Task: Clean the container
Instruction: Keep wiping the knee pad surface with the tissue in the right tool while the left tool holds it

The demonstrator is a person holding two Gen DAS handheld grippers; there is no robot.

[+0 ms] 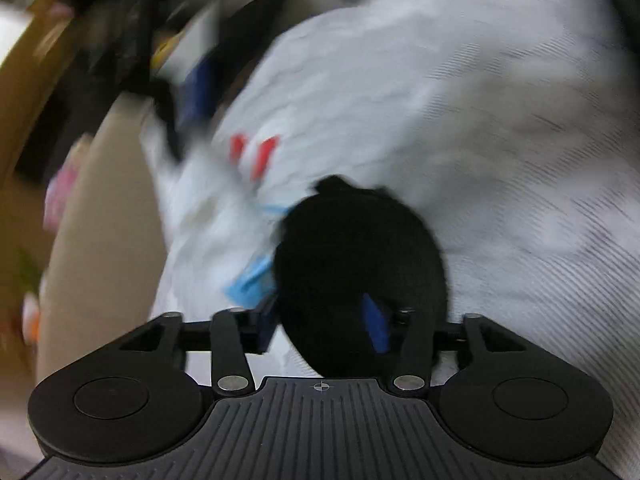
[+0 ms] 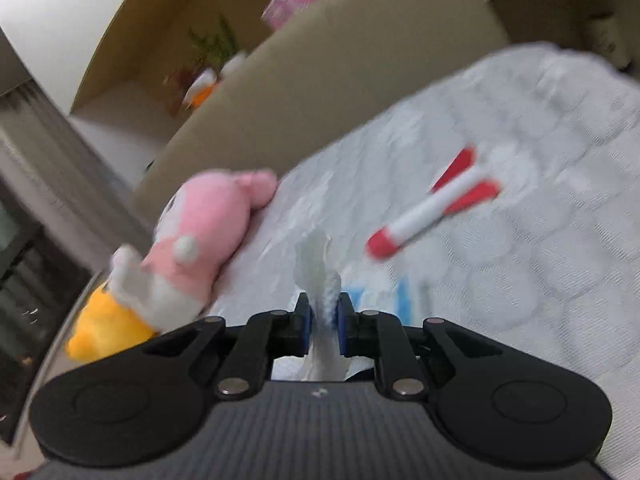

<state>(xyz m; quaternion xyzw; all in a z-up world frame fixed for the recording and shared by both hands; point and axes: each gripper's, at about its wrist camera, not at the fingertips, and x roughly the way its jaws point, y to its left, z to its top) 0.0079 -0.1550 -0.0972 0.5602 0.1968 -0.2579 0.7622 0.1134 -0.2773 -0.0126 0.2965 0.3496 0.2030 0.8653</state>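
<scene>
Left gripper (image 1: pixel 326 320) clamps a black rounded container (image 1: pixel 360 272) over the white quilted bed (image 1: pixel 500 140); right gripper (image 2: pixel 323 320) is pinched narrow on a twisted white tissue (image 2: pixel 318 272), with a red-and-white rocket toy (image 2: pixel 432 204) and a pink plush (image 2: pixel 200 232) lying near. Both views smear with motion blur, so the container's opening cannot be made out. Risks, as I judge them: the smooth container rotating or slipping out of the pads under wiping force, and the thin tissue tearing or pulling free.
</scene>
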